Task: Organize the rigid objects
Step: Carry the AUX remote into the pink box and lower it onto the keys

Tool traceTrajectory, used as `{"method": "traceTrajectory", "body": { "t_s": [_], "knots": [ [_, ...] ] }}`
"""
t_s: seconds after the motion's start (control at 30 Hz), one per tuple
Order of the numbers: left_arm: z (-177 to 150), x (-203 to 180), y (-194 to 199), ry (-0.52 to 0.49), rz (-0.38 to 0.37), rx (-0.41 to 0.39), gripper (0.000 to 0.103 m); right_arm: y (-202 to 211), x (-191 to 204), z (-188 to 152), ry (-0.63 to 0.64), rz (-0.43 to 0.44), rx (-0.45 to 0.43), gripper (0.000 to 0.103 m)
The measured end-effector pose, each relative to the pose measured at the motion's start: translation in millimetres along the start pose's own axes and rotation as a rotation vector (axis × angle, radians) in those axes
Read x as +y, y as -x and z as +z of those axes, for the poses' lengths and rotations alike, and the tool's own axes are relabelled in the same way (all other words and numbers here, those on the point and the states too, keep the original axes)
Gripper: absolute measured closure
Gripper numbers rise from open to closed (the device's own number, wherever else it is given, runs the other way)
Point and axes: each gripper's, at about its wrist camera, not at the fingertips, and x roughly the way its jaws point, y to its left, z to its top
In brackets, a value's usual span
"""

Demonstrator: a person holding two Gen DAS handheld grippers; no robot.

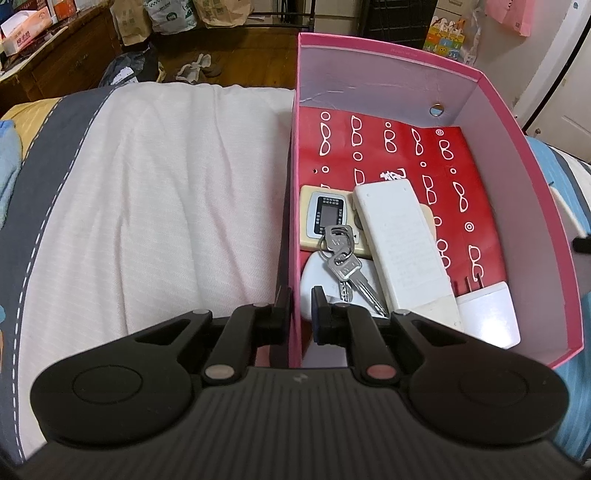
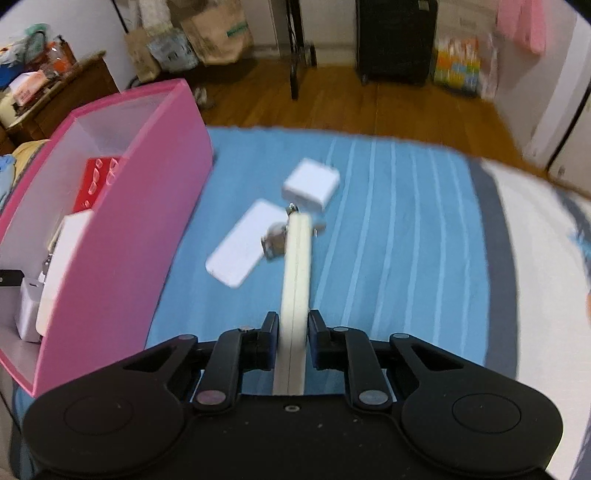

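Pink box (image 1: 524,155) on bed, left gripper (image 1: 299,299) jaws pinching its side wall. Inside: keys (image 1: 343,258), white remote (image 1: 402,251), red card (image 1: 402,147) with glasses drawings; print unreadable. Right gripper (image 2: 293,325) jaws clamp cream slab (image 2: 297,280) over blue sheet (image 2: 406,229); right view alone shows white charger (image 2: 312,184), flat white case (image 2: 243,243).

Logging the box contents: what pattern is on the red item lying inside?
White eyeglass outlines and small circles on the red item; left wrist view shows it best.

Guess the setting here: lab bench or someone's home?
Most likely a home bedroom. The pink box sits on a bed with a striped blue sheet, there is a wood floor beyond with a black suitcase against the wall, and paper bags on the floor.
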Motion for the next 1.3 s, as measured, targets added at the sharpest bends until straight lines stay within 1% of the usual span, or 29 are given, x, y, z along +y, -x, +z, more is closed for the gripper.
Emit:
{"method": "traceTrajectory", "body": {
  "t_s": [0.07, 0.13, 0.33, 0.47, 0.53, 0.63, 0.73, 0.77, 0.87, 0.93, 1.03, 1.2, 1.3],
  "knots": [
    [0, 1, 0, 0.004, 0.002, -0.003, 0.095, 15, 4, 4, 0.015, 0.005, -0.028, 0.084],
    [0, 1, 0, 0.004, 0.002, -0.004, 0.095, 31, 14, 8, 0.082, -0.01, -0.069, 0.084],
    [0, 2, 1, 0.001, 0.001, -0.005, 0.095, 74, 38, 22, 0.152, 0.003, -0.17, 0.084],
    [0, 1, 1, 0.005, 0.003, -0.006, 0.095, 95, 63, 35, 0.23, 0.057, -0.23, 0.084],
    [0, 1, 1, 0.007, 0.003, -0.007, 0.095, 102, 81, 42, 0.283, 0.099, -0.254, 0.084],
    [0, 1, 1, 0.008, 0.002, -0.007, 0.095, 97, 108, 52, 0.35, 0.179, -0.242, 0.084],
    [0, 1, 1, 0.007, 0.002, -0.007, 0.095, 81, 132, 58, 0.404, 0.241, -0.201, 0.084],
    [0, 1, 1, 0.008, 0.002, -0.007, 0.095, 73, 139, 60, 0.415, 0.256, -0.178, 0.084],
    [1, 0, 1, 0.006, 0.002, -0.005, 0.095, 46, 151, 66, 0.395, 0.309, -0.096, 0.084],
    [1, 0, 1, 0.003, 0.002, -0.004, 0.095, 30, 158, 65, 0.414, 0.304, -0.07, 0.084],
    [-1, 1, 3, -0.008, -0.003, -0.012, 0.095, 10, 172, 60, 0.477, 0.285, -0.044, 0.084],
    [-1, 7, 2, 0.01, -0.024, -0.013, 0.095, -10, 206, 42, 0.72, 0.166, -0.088, 0.084],
    [-1, 9, 1, 0.018, -0.034, -0.015, 0.095, -17, 222, 27, 0.882, 0.073, -0.134, 0.084]
  ]
}}
